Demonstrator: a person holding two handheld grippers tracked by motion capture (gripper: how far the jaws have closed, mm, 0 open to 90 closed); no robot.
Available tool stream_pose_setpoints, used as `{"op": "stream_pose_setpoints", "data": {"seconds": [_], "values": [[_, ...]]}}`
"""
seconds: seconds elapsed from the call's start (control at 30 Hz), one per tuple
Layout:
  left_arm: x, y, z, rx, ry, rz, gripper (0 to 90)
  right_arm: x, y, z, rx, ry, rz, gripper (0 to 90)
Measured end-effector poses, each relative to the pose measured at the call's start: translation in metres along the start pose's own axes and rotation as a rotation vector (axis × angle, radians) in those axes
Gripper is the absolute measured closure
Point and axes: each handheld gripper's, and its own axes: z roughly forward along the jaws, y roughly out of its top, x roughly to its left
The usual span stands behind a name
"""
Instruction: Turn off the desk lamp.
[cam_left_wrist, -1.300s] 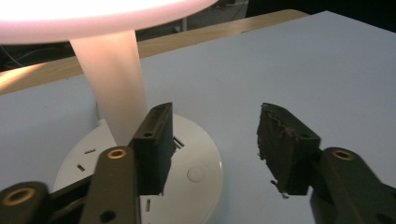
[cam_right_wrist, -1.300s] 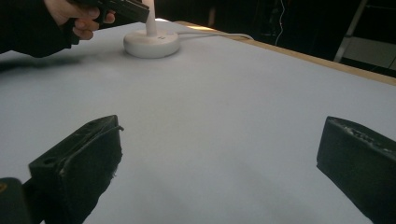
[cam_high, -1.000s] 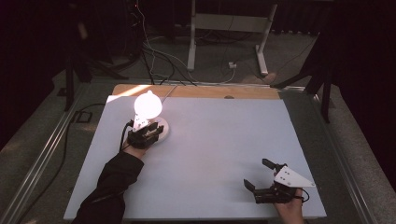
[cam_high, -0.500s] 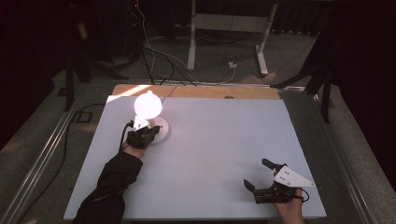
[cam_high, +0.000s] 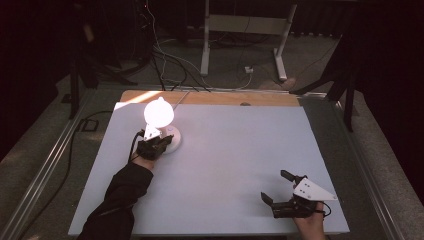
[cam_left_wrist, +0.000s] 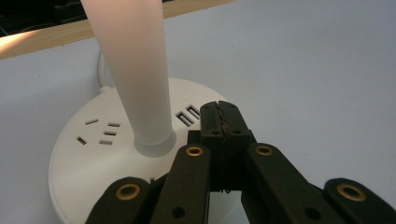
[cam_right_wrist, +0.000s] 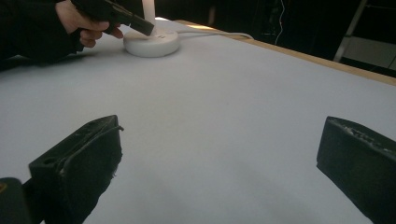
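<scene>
High view: the lit white desk lamp with a round plastic base (cam_high: 167, 142) stands at the far left of the pale grey desk (cam_high: 240, 165). Left tool (cam_left_wrist: 219, 122) is clenched on nothing, its jaws having just been closing, tips poised over the base beside the 2 USB slots (cam_left_wrist: 187, 114) near the lamp's white stem (cam_left_wrist: 135, 70). Right tool (cam_right_wrist: 219, 154) rests released, well away from the lamp. Risk, I'd say: a slanted press skids off the smooth base and shoves the lamp.
</scene>
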Motion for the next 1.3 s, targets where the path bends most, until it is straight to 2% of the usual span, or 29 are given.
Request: {"op": "stream_pose_setpoints", "data": {"seconds": [0.13,0.27,0.33,0.43,0.53,0.93,1.17,1.2,1.3], "values": [[-0.005,0.000,0.000,-0.007,0.000,0.022,90.0,0.000,0.000,0.000,0.000,0.000,0.005,0.0],[-0.005,0.000,0.001,-0.010,0.005,0.023,90.0,0.000,0.000,-0.001,0.000,0.000,0.006,0.0],[-0.005,0.000,0.000,-0.006,0.007,0.041,90.0,0.000,0.000,-0.001,-0.001,0.000,0.005,0.0],[-0.006,-0.001,0.001,-0.008,0.005,0.044,90.0,0.000,0.000,0.000,0.000,0.000,0.006,0.0],[-0.006,-0.001,0.002,-0.007,0.012,0.045,90.0,0.000,0.000,-0.001,-0.001,0.000,0.006,0.0],[-0.009,-0.003,0.004,0.010,0.040,0.100,90.0,0.000,0.000,-0.001,0.001,0.000,0.007,0.0],[-0.009,-0.003,0.004,0.015,0.048,0.109,90.0,0.000,0.000,0.000,0.003,0.001,0.007,0.0],[-0.011,-0.003,0.005,0.019,0.061,0.126,90.0,0.000,0.000,0.000,0.004,0.001,0.006,0.0],[-0.012,-0.002,0.005,0.020,0.071,0.127,90.0,0.000,0.000,0.000,0.005,0.003,0.002,0.0]]}}
